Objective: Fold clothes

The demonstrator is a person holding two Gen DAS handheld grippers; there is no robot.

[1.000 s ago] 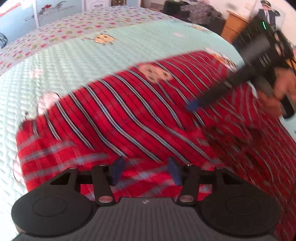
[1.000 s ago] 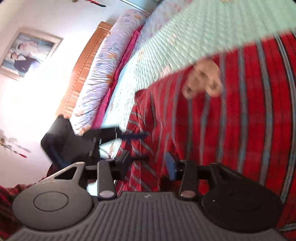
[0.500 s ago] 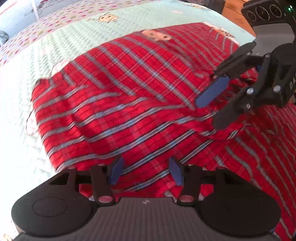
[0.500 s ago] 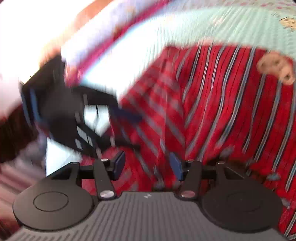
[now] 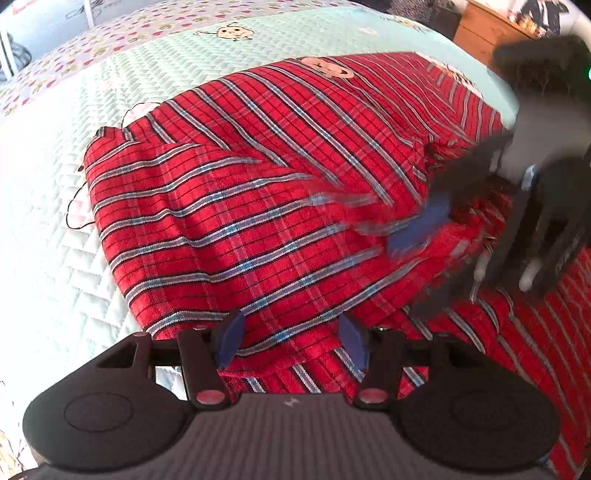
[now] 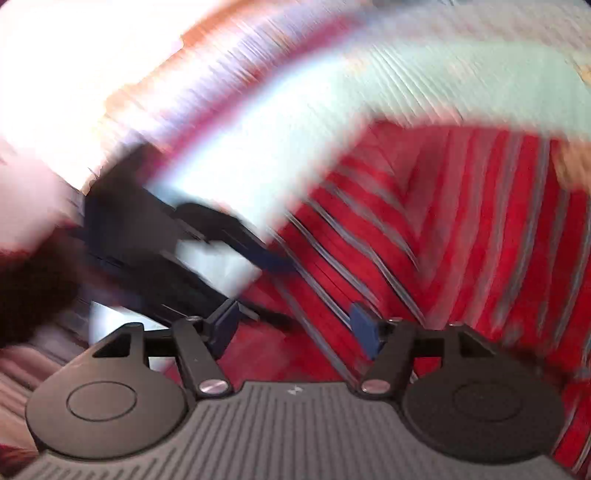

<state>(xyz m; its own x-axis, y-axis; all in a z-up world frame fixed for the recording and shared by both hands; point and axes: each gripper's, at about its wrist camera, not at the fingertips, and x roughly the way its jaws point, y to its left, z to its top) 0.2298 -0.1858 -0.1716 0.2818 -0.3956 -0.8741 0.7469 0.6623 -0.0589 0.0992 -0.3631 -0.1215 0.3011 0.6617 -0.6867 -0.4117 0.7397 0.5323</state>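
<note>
Left wrist view: left gripper (image 5: 291, 341) jaws stand apart, empty, over red plaid garment (image 5: 229, 206) lying folded on quilted bedspread (image 5: 155, 62). Right gripper (image 6: 293, 330) jaws, just opening, stand wide, gripping nothing.

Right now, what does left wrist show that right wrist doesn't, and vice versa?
Left wrist only: the whole folded flap of the red plaid garment, its fringed edge, the cartoon prints on the mint quilt, a wooden cabinet, and the right tongs, blurred.

Right wrist only: a wooden headboard, blurred, beyond the quilt, and the left tongs seen from outside.

Both: red plaid over mint quilt, each view's own tongs open with nothing gripped. The right tongs have just been opening.
</note>
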